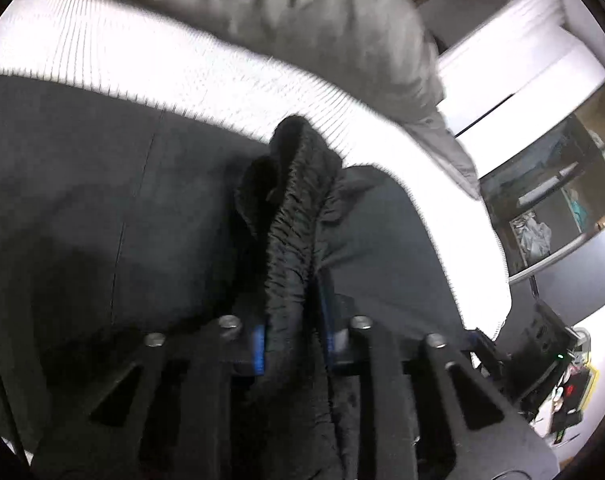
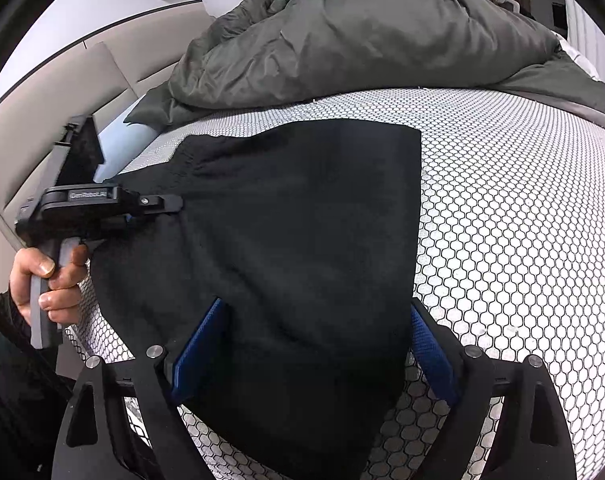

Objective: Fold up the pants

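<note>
The black pants [image 2: 302, 248] lie spread on the bed [image 2: 522, 220], filling the centre of the right wrist view, with a grey duvet [image 2: 362, 32] bunched along the top of the frame. The left gripper [image 1: 292, 332] has its jaws narrow, clamped on the gathered waistband [image 1: 294, 184] at the lower centre of its own view. The right gripper [image 2: 314, 352] stands with jaws wide, straddling the trouser fabric at lower centre, pressing nothing. I judge the grasp for a fold is half made: next the right jaws must close on cloth, then both lift together
</note>
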The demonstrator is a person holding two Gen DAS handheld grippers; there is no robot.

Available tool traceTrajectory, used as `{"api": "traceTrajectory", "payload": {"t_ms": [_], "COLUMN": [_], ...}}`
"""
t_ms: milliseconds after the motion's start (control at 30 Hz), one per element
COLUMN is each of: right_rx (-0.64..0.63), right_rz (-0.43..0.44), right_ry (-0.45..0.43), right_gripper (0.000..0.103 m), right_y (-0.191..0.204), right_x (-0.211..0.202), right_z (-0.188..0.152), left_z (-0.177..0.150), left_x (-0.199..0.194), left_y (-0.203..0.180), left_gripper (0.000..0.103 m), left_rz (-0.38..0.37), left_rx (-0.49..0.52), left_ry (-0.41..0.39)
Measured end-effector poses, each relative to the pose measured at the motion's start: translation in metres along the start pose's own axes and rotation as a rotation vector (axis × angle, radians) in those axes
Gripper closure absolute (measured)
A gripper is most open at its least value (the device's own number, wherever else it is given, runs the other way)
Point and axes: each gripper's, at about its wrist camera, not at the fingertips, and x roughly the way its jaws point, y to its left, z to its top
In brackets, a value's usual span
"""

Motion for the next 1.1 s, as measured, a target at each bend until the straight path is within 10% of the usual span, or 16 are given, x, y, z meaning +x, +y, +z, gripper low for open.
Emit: {"api": "traceTrajectory", "payload": {"t_ms": [233, 300, 467, 633, 767, 867, 1100], "right_rx": [-0.028, -0.031, -0.035, 0.011, 0.042, 0.08, 0.133], "right_rz": [0.031, 0.039, 0.034, 0.069, 0.124, 0.17, 0.21], "right_ry": [-0.055, -0.052, -0.046, -0.071, -0.069, -0.056, -0.016], "right_gripper": [0.013, 0.013, 0.013, 0.013, 0.013, 0.013, 0.071], "right_y": [0.009, 0.012, 0.015, 0.003, -0.006, -0.009, -0.008], "right_x": [-0.009, -0.008, -0.007, -0.02, -0.027, -0.028, -0.03], "right_z": [0.002, 0.002, 0.003, 0.003, 0.0, -0.007, -0.034], "left_z": [0.019, 0.021, 0.018, -0.001, -0.018, -0.036, -0.066], "left_x": [-0.041, -0.032, -0.042, -0.091, -0.093, -0.059, 0.007], "left_y": [0.018, 0.046, 0.058, 0.014, -0.03, -0.057, -0.085], "left_gripper": [0.088, 0.075, 0.065, 0.035, 0.023, 0.023, 0.023], "left_rz": [0.101, 0.206, 0.202, 0.291, 0.204, 0.084, 0.255], "left_rx": [-0.018, -0.073, -0.117, 0.007, 0.117, 0.204, 0.41], "left_ry": [-0.114, -0.067, -0.05, -0.222, -0.252, -0.095, 0.122]}}
